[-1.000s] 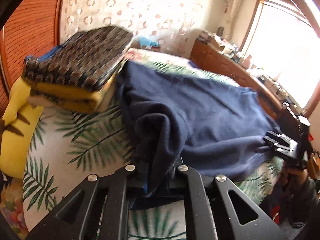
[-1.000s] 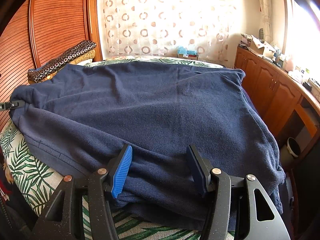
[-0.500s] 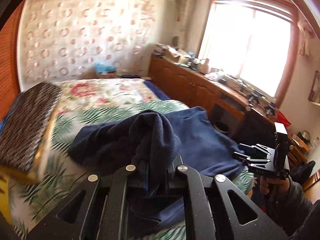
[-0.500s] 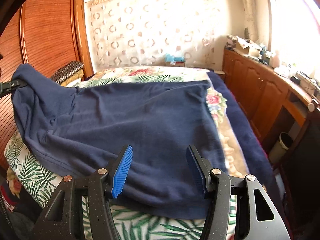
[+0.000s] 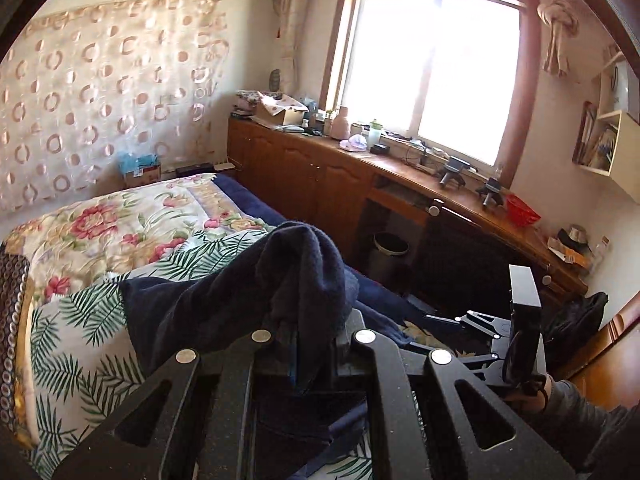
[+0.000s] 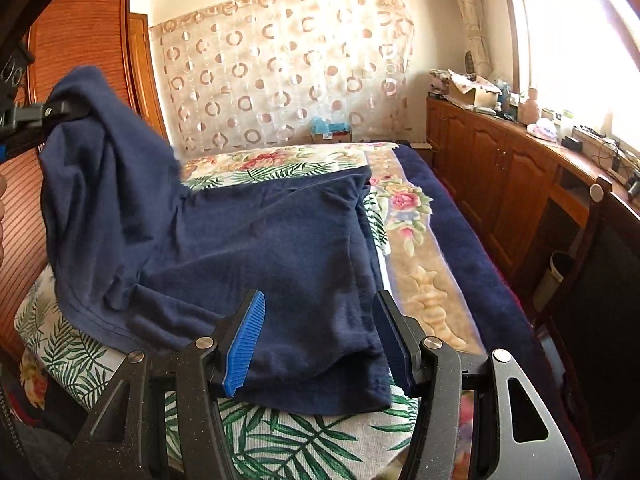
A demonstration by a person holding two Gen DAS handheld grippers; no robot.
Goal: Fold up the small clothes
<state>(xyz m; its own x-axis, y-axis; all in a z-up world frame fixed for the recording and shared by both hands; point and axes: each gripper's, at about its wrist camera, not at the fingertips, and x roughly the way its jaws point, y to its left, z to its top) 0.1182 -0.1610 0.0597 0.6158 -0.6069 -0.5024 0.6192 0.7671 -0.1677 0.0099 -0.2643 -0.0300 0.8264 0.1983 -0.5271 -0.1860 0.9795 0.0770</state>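
A navy blue garment [image 6: 260,248] lies on the bed, its left part lifted. My left gripper [image 5: 312,344] is shut on a bunched edge of the navy garment [image 5: 304,272] and holds it up above the bed; it shows in the right wrist view [image 6: 60,114] at the upper left, cloth hanging from it. My right gripper [image 6: 320,336] is open, its blue pad [image 6: 244,340] and black finger standing on either side of the garment's near edge, low over the bed. It also shows in the left wrist view [image 5: 472,332] at the lower right.
The bed has a palm-leaf and floral cover [image 6: 404,208] and a dark blue blanket [image 6: 472,248] along its right side. A patterned folded pile [image 5: 12,304] sits at the left. A wooden cabinet [image 6: 500,160] with clutter runs along the right; a bin [image 5: 388,252] stands below it. A wardrobe [image 6: 80,40] is at the left.
My left gripper has lifted the garment's edge and carried it rightward over the bed, folding the cloth over itself. The right gripper has stayed open at the near edge.
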